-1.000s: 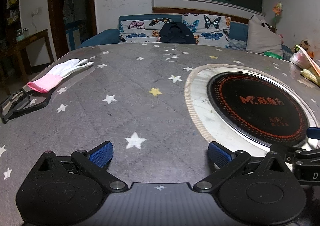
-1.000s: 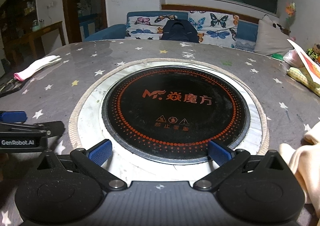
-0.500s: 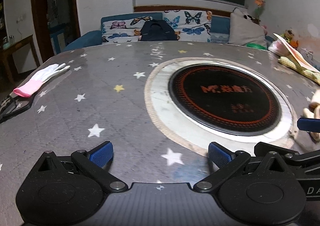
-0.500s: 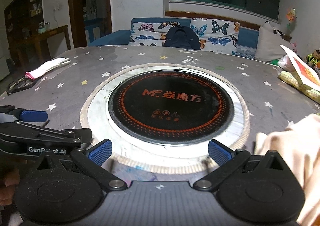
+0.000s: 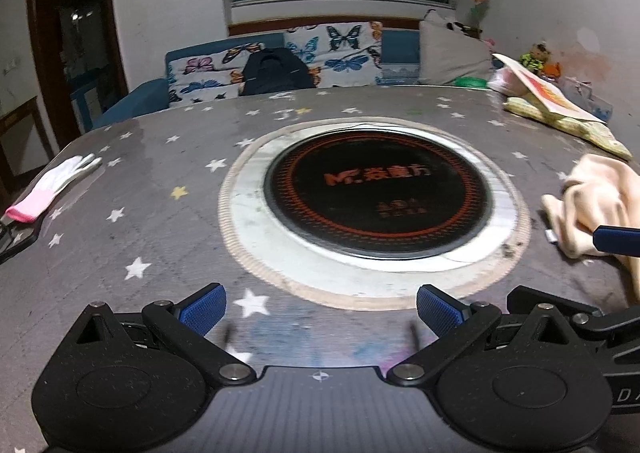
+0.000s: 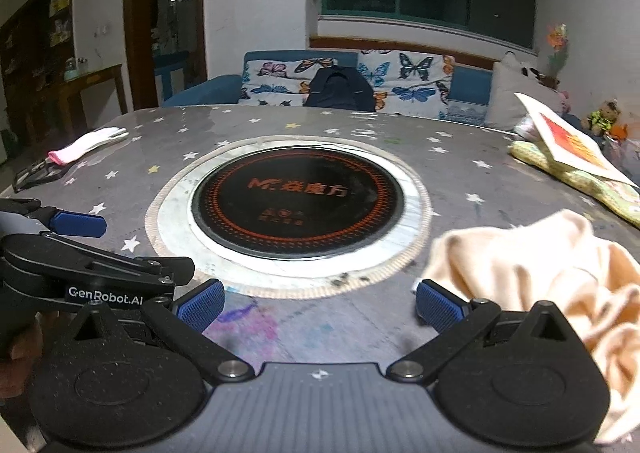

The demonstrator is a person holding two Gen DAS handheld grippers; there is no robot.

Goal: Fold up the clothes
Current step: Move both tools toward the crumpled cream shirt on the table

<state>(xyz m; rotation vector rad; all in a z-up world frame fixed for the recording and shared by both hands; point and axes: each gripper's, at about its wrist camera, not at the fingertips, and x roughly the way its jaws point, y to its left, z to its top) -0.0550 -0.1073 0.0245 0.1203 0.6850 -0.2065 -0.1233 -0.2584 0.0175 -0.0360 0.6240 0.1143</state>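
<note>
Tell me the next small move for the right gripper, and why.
Probably swing the right gripper rightward onto the garment: its jaws are open and empty, and the crumpled cloth lies on the table beside its right finger, not between them.

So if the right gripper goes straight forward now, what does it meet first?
Probably nothing soon. The right gripper is open and points over bare tabletop toward the round induction cooktop, which lies flush. The crumpled cream garment lies just off its right finger, likely beside the line; depth is unclear.
</note>
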